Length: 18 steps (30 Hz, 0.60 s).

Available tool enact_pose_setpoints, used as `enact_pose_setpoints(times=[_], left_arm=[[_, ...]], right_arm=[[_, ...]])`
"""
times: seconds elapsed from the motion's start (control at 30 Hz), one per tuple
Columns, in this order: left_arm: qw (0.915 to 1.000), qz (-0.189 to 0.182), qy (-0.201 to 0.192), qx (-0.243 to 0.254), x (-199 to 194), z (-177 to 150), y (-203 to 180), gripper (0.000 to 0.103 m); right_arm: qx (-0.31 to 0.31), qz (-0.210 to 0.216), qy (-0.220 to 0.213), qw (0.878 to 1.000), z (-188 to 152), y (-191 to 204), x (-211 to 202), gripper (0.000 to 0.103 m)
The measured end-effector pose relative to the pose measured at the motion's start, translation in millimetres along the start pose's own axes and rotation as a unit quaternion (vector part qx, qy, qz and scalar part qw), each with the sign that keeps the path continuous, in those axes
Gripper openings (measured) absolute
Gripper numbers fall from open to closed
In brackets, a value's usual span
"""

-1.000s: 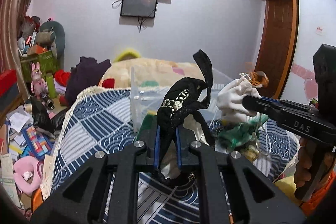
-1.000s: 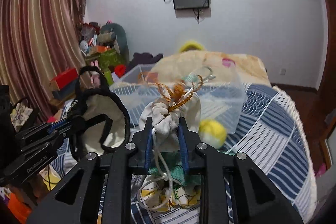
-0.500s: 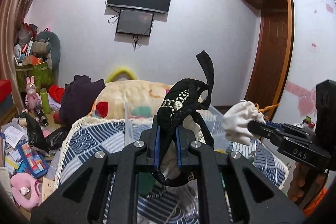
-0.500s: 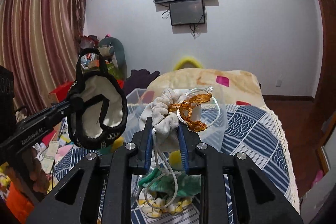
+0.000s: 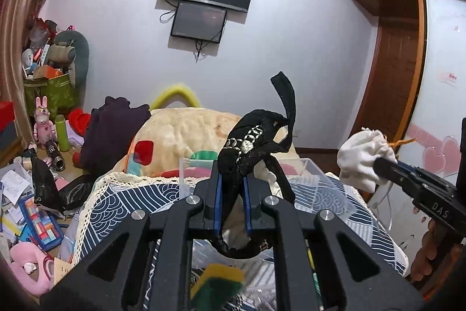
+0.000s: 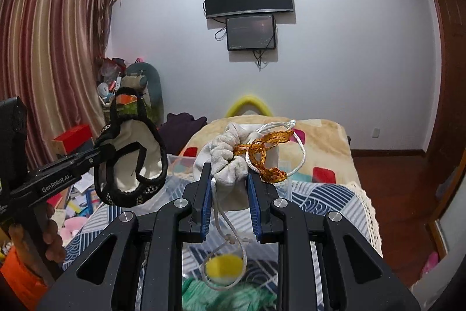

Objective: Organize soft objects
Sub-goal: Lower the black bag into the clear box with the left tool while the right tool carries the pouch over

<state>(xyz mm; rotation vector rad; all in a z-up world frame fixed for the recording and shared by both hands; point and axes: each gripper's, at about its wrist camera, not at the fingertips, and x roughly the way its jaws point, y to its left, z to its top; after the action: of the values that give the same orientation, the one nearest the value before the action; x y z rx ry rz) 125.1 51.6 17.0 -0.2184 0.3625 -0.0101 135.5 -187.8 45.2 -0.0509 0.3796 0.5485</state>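
Observation:
My left gripper (image 5: 231, 196) is shut on a black fabric pouch (image 5: 250, 147) with a cream lining and a patterned band, and holds it high above the bed; the pouch also shows in the right wrist view (image 6: 131, 162). My right gripper (image 6: 230, 194) is shut on a white drawstring bag (image 6: 230, 159) with an orange braided cord (image 6: 266, 153) and a white cord; the bag also shows in the left wrist view (image 5: 362, 158). Both bundles hang above a clear plastic bin (image 5: 305, 179).
The bed has a blue patterned cover (image 5: 139, 200) and a beige blanket (image 5: 186, 133). A yellow ball (image 6: 222, 267) and green fabric (image 6: 233, 296) lie below. A yellow-green sponge (image 5: 217, 284) lies below the left gripper. Clutter (image 5: 35, 209) covers the floor at left.
Both grippers have risen with their loads and tilted up: the bed, bin and soft items have dropped lower in both views, and more wall shows.

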Motion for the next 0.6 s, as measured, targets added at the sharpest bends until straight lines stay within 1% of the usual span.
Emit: enact_pose_setpoints(times=[0.13,0.27,0.37,0.43,0.6], left_arm=[[0.9996,0.021,0.010,0.018,17.7,-0.6,-1.3,0.012],[0.9986,0.030,0.031,0.030,37.1,-5.4,-3.1,0.012],[0.9977,0.030,0.051,0.033,49.2,-8.9,-2.2,0.012],[0.9960,0.040,0.067,0.043,57.2,-11.2,-3.7,0.012],[0.9926,0.044,0.101,0.053,69.2,-19.0,-2.7,0.012]], right_arm=[[-0.008,-0.006,0.009,1.000,4.4,3.1,15.8,0.020],[-0.011,-0.002,0.031,0.999,1.3,4.0,35.0,0.020],[-0.011,0.001,0.057,0.998,-4.5,3.9,51.9,0.020],[-0.010,0.002,0.073,0.997,-7.7,2.5,61.1,0.020],[-0.015,-0.001,0.120,0.993,-16.5,2.2,79.0,0.020]])
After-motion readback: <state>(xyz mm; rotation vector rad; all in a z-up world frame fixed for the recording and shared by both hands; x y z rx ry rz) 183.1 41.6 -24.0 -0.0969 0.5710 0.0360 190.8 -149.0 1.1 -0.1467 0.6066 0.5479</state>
